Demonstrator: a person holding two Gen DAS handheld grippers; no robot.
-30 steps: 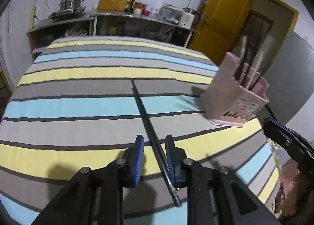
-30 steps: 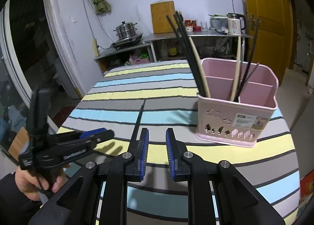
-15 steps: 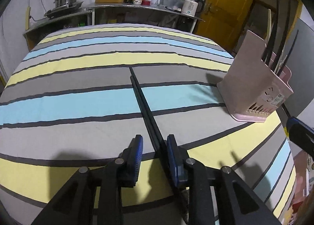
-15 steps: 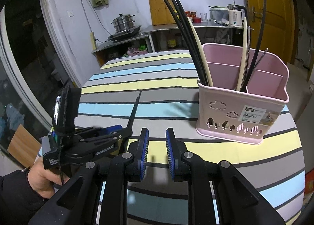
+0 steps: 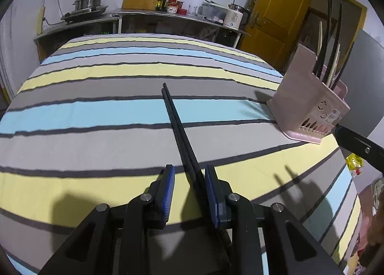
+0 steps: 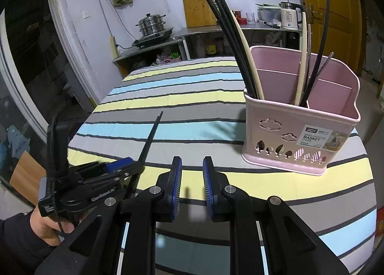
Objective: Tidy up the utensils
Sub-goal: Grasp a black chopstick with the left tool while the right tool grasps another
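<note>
Your left gripper (image 5: 188, 187) has its jaws spread around a pair of black chopsticks (image 5: 178, 128) lying on the striped tablecloth (image 5: 96, 116); the jaws have just been opening a little, and the sticks sit close against the right-hand pad with a clear gap on the other side, so nothing pinches them. Your right gripper (image 6: 191, 186) hangs with its jaws parted and nothing between them, near the table's front edge.

Well to the right of the sticks stands the pink utensil basket (image 6: 300, 140), already bristling with black and cream chopsticks that lean outward over its rim. No object lies between sticks and basket.

From the left wrist you see the basket side-on. Only the right wrist shows its inner dividers, its label, and your left hand (image 6: 45, 224) on the handle.
</note>
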